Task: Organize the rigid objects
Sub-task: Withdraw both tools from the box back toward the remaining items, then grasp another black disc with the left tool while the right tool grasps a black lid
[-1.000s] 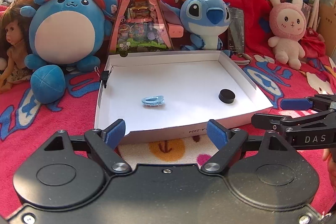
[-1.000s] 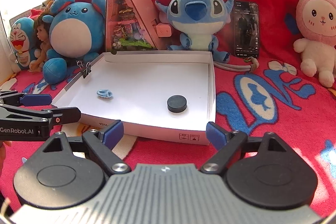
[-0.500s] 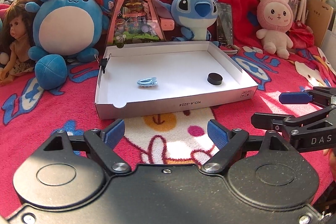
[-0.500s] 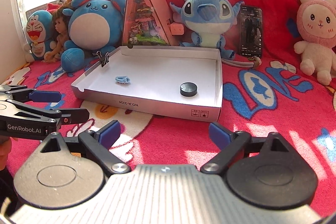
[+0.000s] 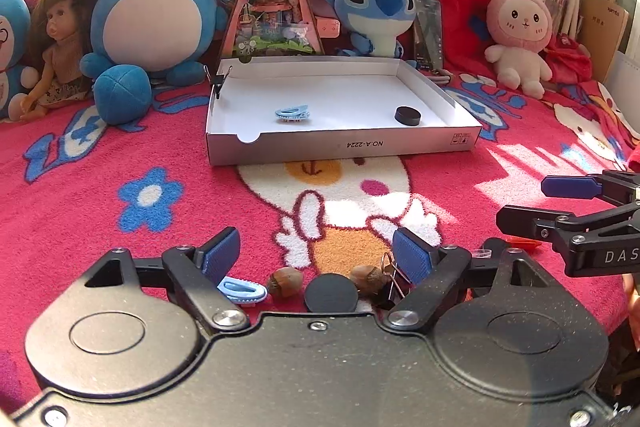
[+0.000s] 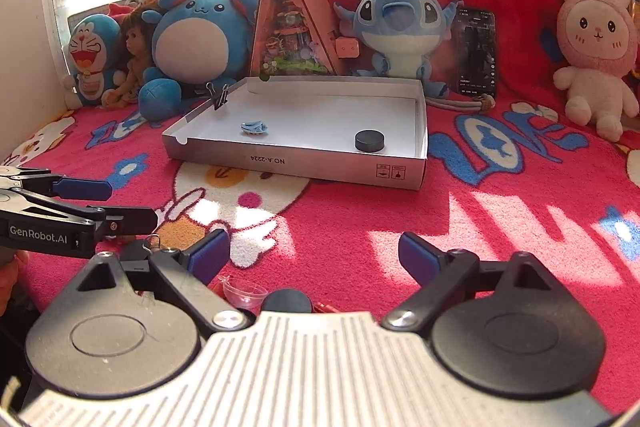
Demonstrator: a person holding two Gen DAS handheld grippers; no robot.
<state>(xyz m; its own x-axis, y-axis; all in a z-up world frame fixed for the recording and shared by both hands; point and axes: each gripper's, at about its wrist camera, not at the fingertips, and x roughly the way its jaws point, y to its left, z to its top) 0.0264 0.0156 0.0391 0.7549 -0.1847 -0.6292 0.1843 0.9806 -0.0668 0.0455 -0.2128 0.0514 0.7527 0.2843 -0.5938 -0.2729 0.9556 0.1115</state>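
Red patterned blanket (image 5: pixel 80 195) covers the bed, with plush toys, a doll and a triangular toy house lined along the back. Left gripper (image 5: pixel 316 253) hangs low over the near blanket, its blue pads set wide and closing slightly, pinching nothing; below and between them lie a light blue hair clip (image 5: pixel 243 291), two acorns (image 5: pixel 285 281), a black disc (image 5: pixel 331 294) and a binder clip (image 5: pixel 394 281), none touched by the pads. Right gripper (image 6: pixel 314 255) is likewise spread wide and empty, well clear of the blanket's small items: a clear plastic cap (image 6: pixel 244 291), a second black disc (image 6: pixel 286 301) and a red piece, partly hidden behind its body. White cardboard box (image 5: pixel 340 145) sits further back on the blanket, open-topped and shallow. Inside it, a blue hair clip (image 5: pixel 292 113) rests left of centre and a black puck (image 5: pixel 407 115) lies near the right wall, well apart from each other. A black binder clip (image 5: pixel 219 83) is fastened on the box's left rim.
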